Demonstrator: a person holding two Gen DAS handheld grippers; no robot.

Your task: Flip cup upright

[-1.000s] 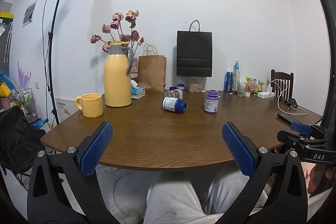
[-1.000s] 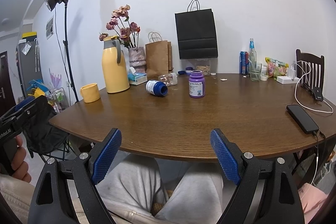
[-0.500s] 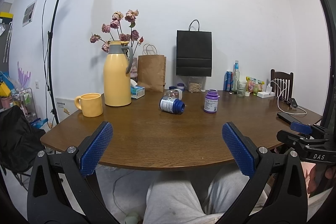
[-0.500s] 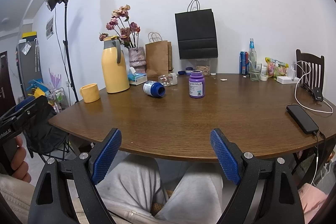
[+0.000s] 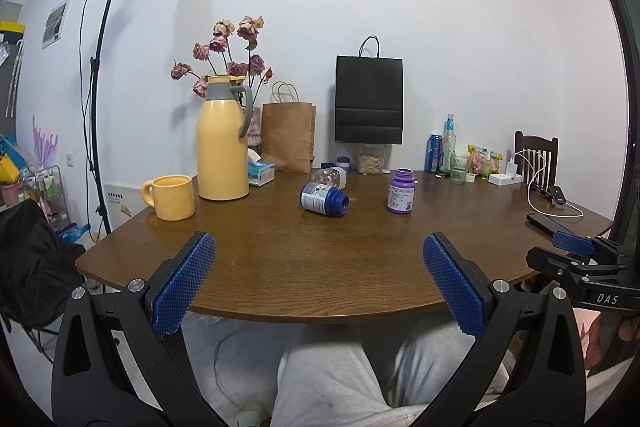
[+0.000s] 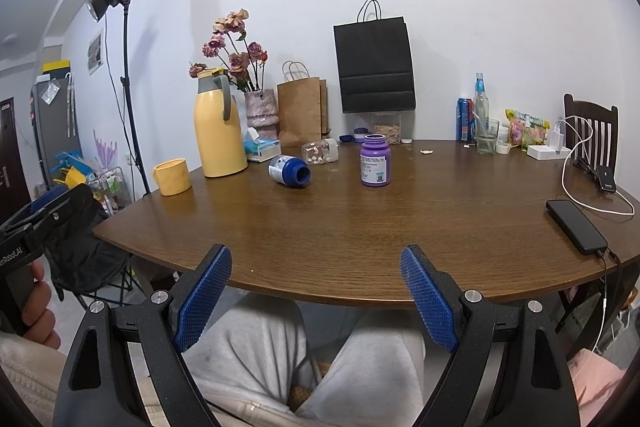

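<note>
A blue cup-like container lies on its side at the middle of the brown table, with its open mouth turned to the right and towards me. In the right wrist view the same blue container lies left of an upright purple bottle. My left gripper is open and empty, held at the table's near edge well short of the container. My right gripper is also open and empty at the near edge. A yellow mug stands upright at the left.
A tall yellow jug, a tissue box, a clear jar on its side, paper bags and drinks line the back. A phone on a cable lies at the right edge. A person's legs are under the table.
The blue container has rolled slightly to the left on the table. Both grippers stay open and nearly still.
</note>
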